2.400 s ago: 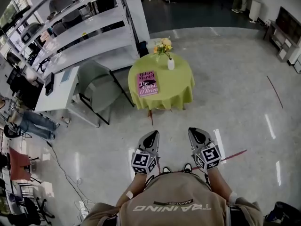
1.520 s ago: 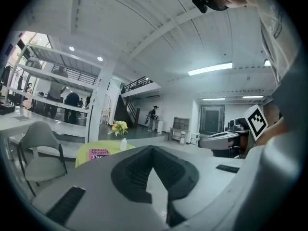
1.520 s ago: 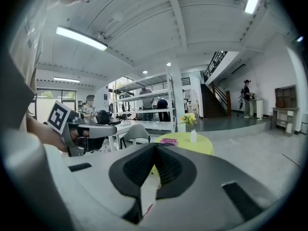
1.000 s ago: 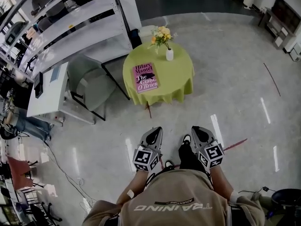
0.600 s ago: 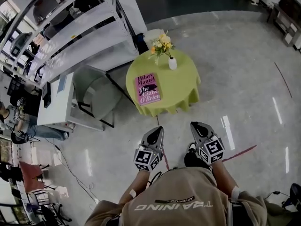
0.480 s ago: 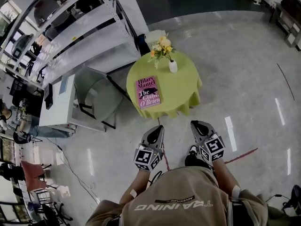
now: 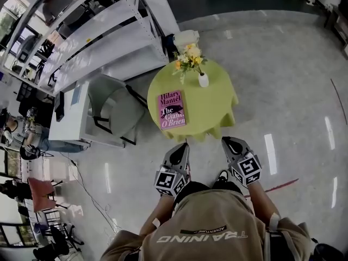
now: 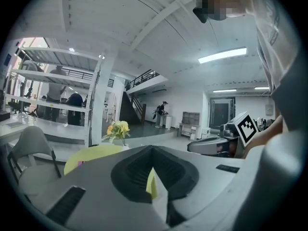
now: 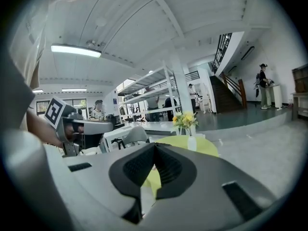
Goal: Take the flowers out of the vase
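While my own shoulders cover the nearest floor in the head view, the left gripper (image 7: 181,147) and right gripper (image 7: 228,142) show past them, side by side and apart. Each has its fingers pressed together on nothing, as its own view shows. From those views my grey gripper bodies hide most of what lies low ahead, leaving only a yellow sliver. The flowers (image 7: 188,56), yellow and orange, stand in a small white vase (image 7: 203,80) at the far side of a round table (image 7: 215,110). Its lime cloth drapes over the rim and hides the legs. I cannot make out the stems inside the vase's neck. A pink book (image 7: 172,109) lies flat on the table's near left part. A grey chair (image 7: 111,107) stands just left of the table, with white shelving (image 7: 92,31) behind it. Glossy pale floor (image 7: 288,91) lies open to the right.
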